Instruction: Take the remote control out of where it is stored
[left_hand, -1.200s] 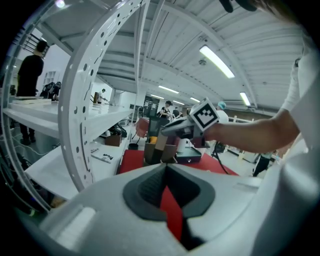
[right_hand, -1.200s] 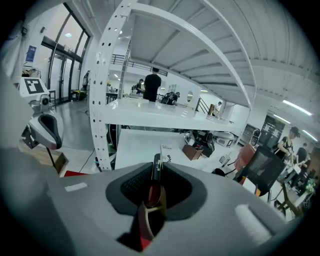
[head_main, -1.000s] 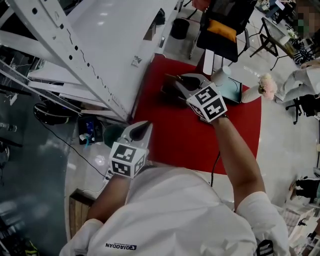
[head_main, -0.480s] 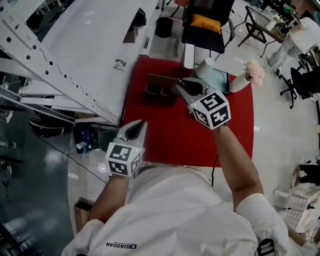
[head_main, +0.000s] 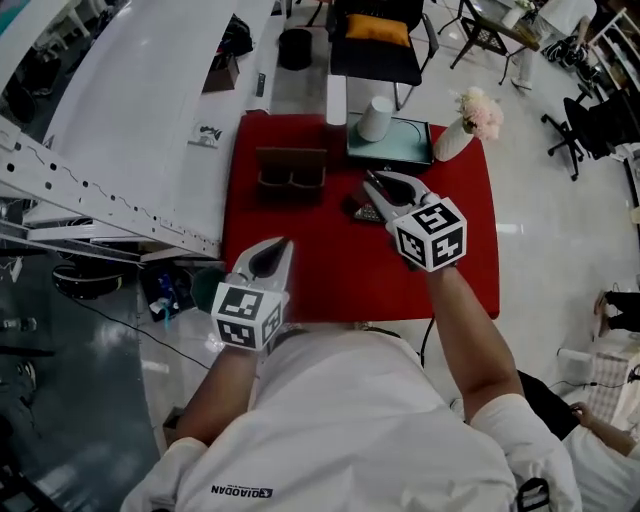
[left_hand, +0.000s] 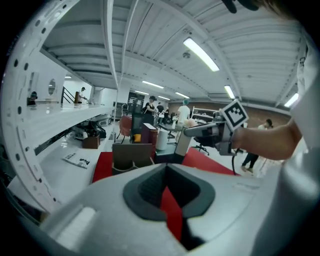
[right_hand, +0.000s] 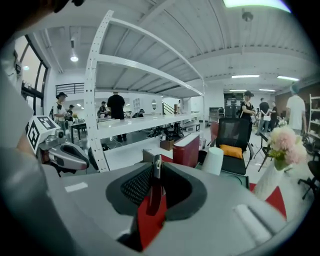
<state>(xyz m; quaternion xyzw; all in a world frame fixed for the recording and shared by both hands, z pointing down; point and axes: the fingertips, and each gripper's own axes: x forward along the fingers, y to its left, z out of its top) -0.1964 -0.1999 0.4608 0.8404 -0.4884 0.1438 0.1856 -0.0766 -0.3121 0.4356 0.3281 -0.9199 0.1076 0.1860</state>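
A brown holder stands at the back of the red table; the left gripper view shows the holder too. My right gripper hovers to the holder's right, clear of it, shut on a dark remote control. In the right gripper view the remote control stands edge-on between the pads. My left gripper hangs at the table's front left edge with its jaws together and nothing in them. It also shows in the right gripper view, where the left gripper is seen from the side.
A white cup and a teal tray sit at the table's back, with a vase of flowers at the back right corner. A black chair stands behind. White shelving runs along the left. People move in the background.
My right gripper has drawn back from the holder toward me with the remote in it, and the holder now stands apart. The left gripper has stayed where it was.
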